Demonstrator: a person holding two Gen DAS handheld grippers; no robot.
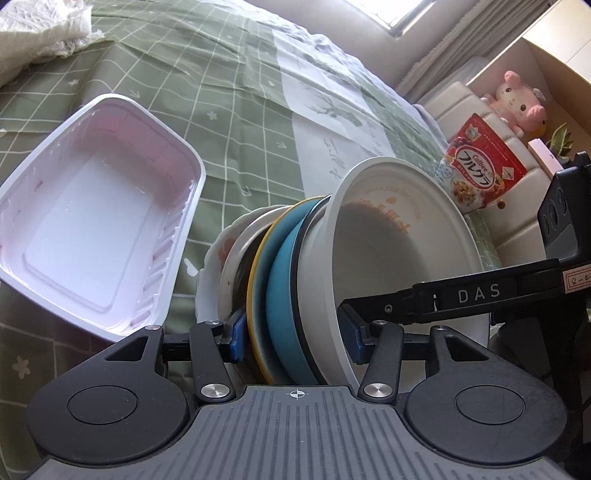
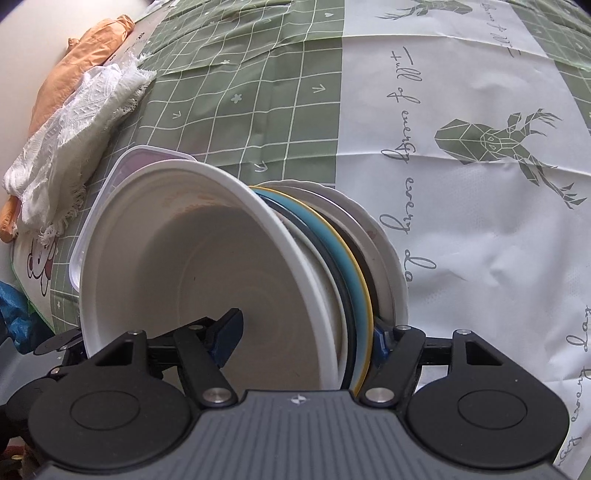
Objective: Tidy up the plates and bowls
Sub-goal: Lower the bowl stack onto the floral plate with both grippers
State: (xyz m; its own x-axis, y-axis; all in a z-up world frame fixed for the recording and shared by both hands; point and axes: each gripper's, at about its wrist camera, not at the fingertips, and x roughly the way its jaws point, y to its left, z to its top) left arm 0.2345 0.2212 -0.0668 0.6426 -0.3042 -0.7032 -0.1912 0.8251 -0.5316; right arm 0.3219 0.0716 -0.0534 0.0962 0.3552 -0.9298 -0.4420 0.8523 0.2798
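A tabletop [image 2: 461,92] covered by a green checked plastic cloth with white panels bearing a printed deer and script fills both wrist views; a bright window strip [image 1: 391,14] and a cream shelf unit [image 1: 554,40] close the far side. On the cloth lie one crumpled white cloth [image 2: 74,133], one orange fabric bundle [image 2: 74,70] partly under it, one empty white rectangular plastic tub [image 1: 96,229], one red cereal packet [image 1: 480,166] and one pink plush toy [image 1: 521,99]. A stack of dishes stands on edge near the tub: one deep white plastic bowl [image 2: 192,258], one blue dish with a yellow rim [image 1: 280,295], and one white scalloped plate [image 2: 388,251]; further dishes wedged between them cannot be counted, and the stack's foot is hidden behind both tools. The left gripper [image 1: 293,332] straddles the blue dish and the bowl's wall, its fingers [image 1: 236,332] partly open and close against them. The right gripper [image 2: 306,332] has one finger inside the bowl and one beyond the blue dish; firm contact cannot be judged in either view.
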